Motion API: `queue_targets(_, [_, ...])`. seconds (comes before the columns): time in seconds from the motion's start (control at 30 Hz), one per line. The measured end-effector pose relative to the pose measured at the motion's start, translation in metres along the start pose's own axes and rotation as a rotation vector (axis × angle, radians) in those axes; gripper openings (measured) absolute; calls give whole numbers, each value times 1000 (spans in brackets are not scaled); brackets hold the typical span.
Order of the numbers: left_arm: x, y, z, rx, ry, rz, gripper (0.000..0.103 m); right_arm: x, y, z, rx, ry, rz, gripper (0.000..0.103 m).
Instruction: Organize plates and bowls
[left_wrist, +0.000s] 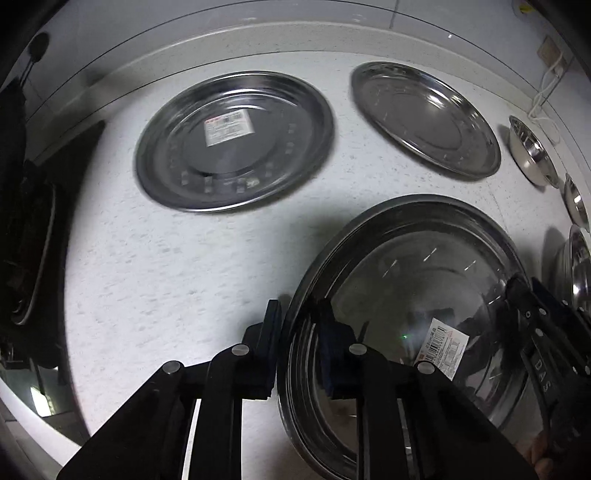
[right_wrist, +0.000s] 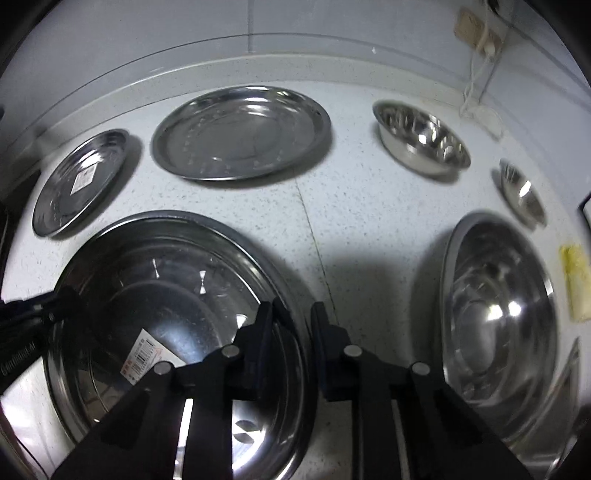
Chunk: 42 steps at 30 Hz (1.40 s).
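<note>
A large steel dish (left_wrist: 424, 277) with a barcode label inside lies on the white speckled counter (left_wrist: 166, 277). My left gripper (left_wrist: 299, 314) straddles its left rim, one finger outside and one inside, shut on the rim. My right gripper (right_wrist: 293, 314) is shut on the opposite rim of the same dish (right_wrist: 166, 266). Each gripper shows in the other's view: the right gripper (left_wrist: 524, 291) at the dish's far edge, the left gripper (right_wrist: 62, 299) likewise. Both point steeply down.
Behind the dish lie a labelled steel plate (left_wrist: 232, 144) and a plain plate (left_wrist: 424, 118). To the right stand a big bowl (right_wrist: 495, 314), a medium bowl (right_wrist: 421, 140) and a small bowl (right_wrist: 522, 192). A yellow cloth (right_wrist: 574, 280) lies far right, under a wall socket (right_wrist: 476, 29).
</note>
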<state>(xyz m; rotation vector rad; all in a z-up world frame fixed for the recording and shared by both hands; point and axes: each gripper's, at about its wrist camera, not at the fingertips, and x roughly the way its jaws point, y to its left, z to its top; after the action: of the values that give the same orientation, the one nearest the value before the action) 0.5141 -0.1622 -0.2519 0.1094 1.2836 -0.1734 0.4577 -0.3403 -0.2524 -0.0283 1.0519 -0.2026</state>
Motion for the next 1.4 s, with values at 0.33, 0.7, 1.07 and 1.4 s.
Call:
queue_targets(0.33, [-28, 100, -20, -43, 22, 109, 13, -30, 93, 6, -110, -13, 144, 17])
queue_targets(0.7, [-13, 125, -30, -24, 57, 106, 11, -21, 133, 1, -110, 45, 149, 23])
queue_targets(1.07, [-79, 109, 38, -120, -93, -66, 29, -48, 24, 84, 106, -82, 153, 27])
queue_targets(1.4, [-14, -36, 188, 85, -144, -61, 59, 49, -62, 165, 222, -14, 130, 30])
